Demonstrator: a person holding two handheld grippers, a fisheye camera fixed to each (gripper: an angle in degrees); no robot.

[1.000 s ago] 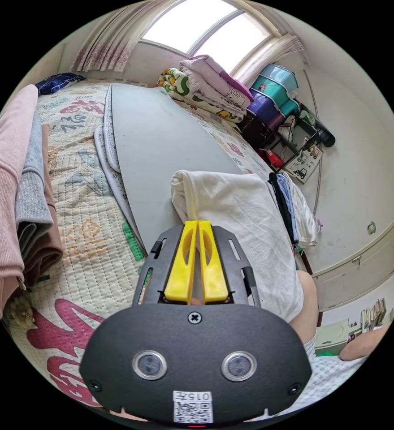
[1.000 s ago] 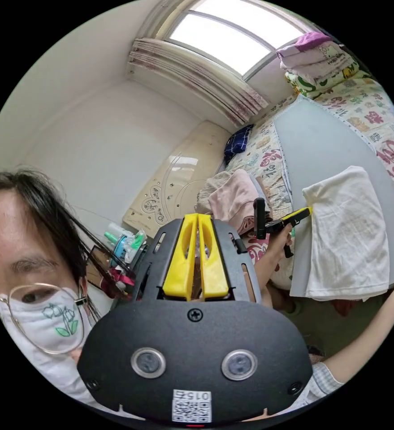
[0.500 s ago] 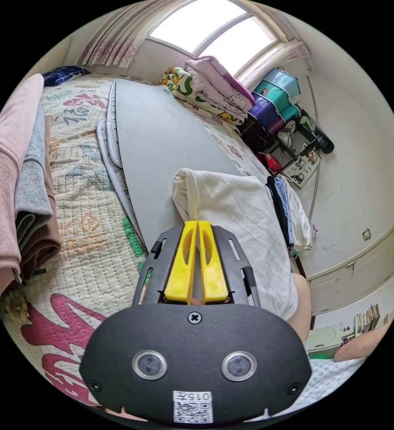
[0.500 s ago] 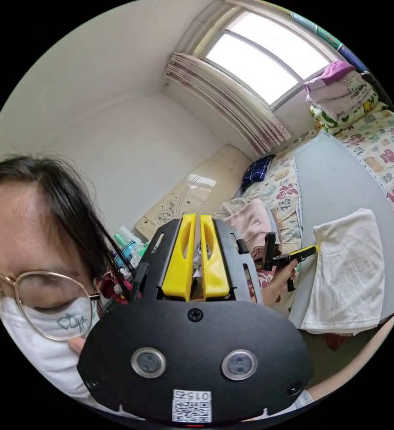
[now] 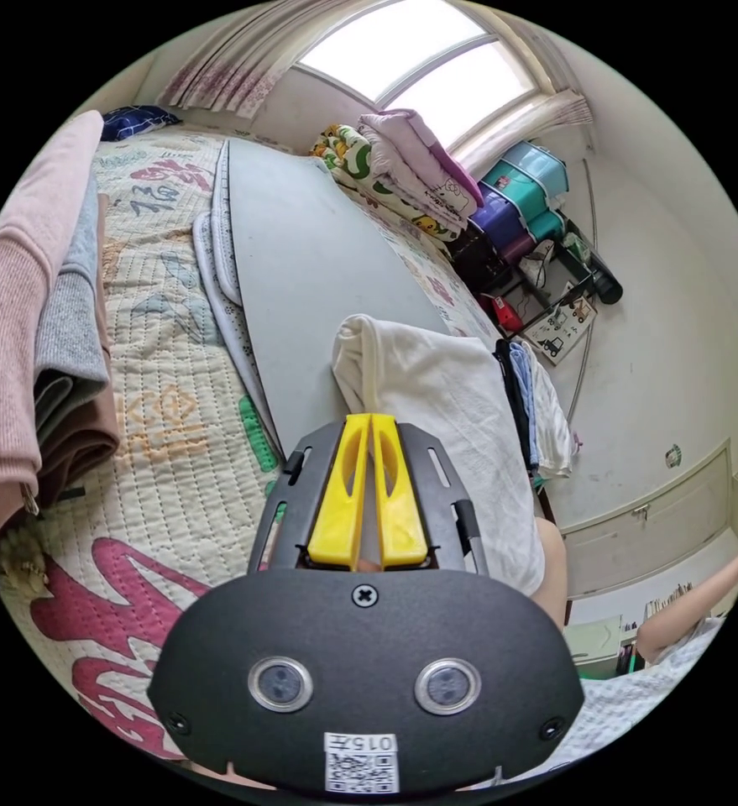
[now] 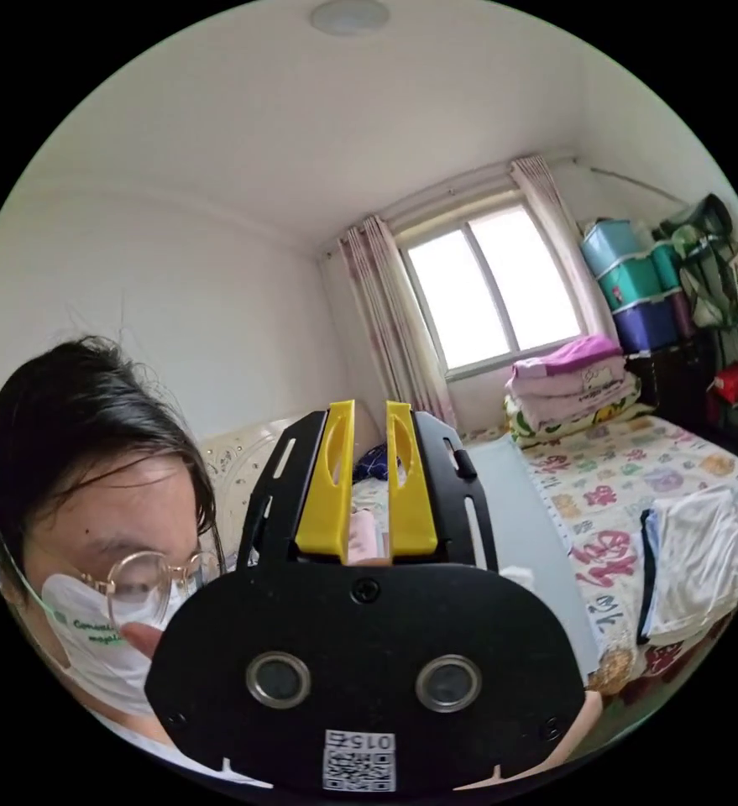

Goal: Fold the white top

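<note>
The white top (image 5: 444,411) lies folded in a rectangle on the grey board (image 5: 301,252), which rests on the bed. My left gripper (image 5: 370,418) hovers just short of the top's near rolled edge. Its yellow jaws are pressed together with nothing between them. In the right gripper view, my right gripper (image 6: 369,406) is raised in the air beside the person's head (image 6: 91,504) and points toward the window (image 6: 490,290). Its jaws stand apart with nothing in the gap. The far end of the grey board (image 6: 515,512) shows past it.
A pile of pink, grey and brown clothes (image 5: 41,336) sits on the patterned quilt (image 5: 159,403). A small stack of folded clothes (image 5: 541,399) (image 6: 696,562) lies beside the board. Folded quilts (image 5: 410,168) and storage boxes (image 5: 520,185) stand by the window. A person's arm (image 5: 696,596) reaches in.
The right gripper view has swung up from the board toward the wall and window, and its jaws have parted. The left gripper view has shifted only slightly; the white top lies as before.
</note>
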